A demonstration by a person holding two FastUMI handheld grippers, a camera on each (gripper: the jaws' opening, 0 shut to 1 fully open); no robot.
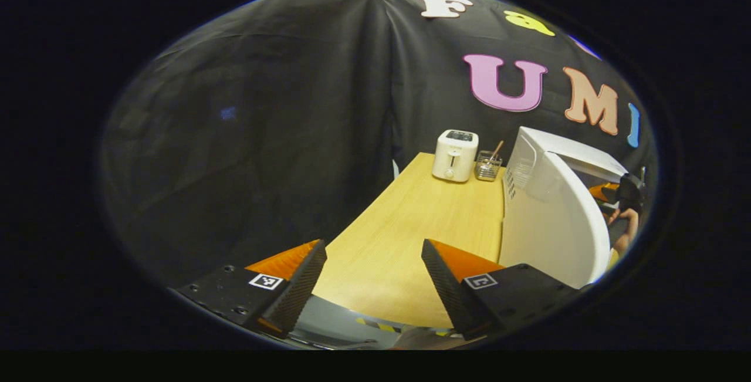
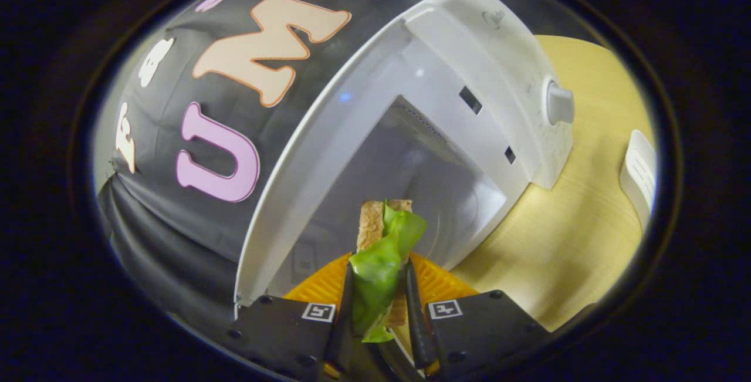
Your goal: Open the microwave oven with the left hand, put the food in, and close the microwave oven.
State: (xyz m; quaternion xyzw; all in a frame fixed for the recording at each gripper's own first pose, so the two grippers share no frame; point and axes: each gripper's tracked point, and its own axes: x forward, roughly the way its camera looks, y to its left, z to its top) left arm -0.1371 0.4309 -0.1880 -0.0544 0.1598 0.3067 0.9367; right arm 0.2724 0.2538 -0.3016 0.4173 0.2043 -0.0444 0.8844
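My right gripper (image 2: 380, 266) is shut on a sandwich (image 2: 372, 226) of brown bread with green lettuce, held on edge right at the mouth of the white microwave (image 2: 487, 36). The microwave's cavity (image 2: 410, 165) is open and bare, and its knob (image 2: 560, 104) sits on the panel beside it. In the left gripper view the microwave door (image 1: 557, 223) is swung wide open, with the microwave (image 1: 572, 150) behind it. My left gripper (image 1: 374, 247) hangs open over the wooden table (image 1: 410, 223), left of the door and touching nothing. Past the door, the right gripper (image 1: 629, 193) and a hand (image 1: 628, 226) are at the opening.
A white toaster (image 1: 455, 155) and a small wire holder (image 1: 488, 165) with a stick in it stand at the table's far end by the booth wall. A white slotted object (image 2: 639, 173) lies on the table (image 2: 575, 235) beyond the knob side.
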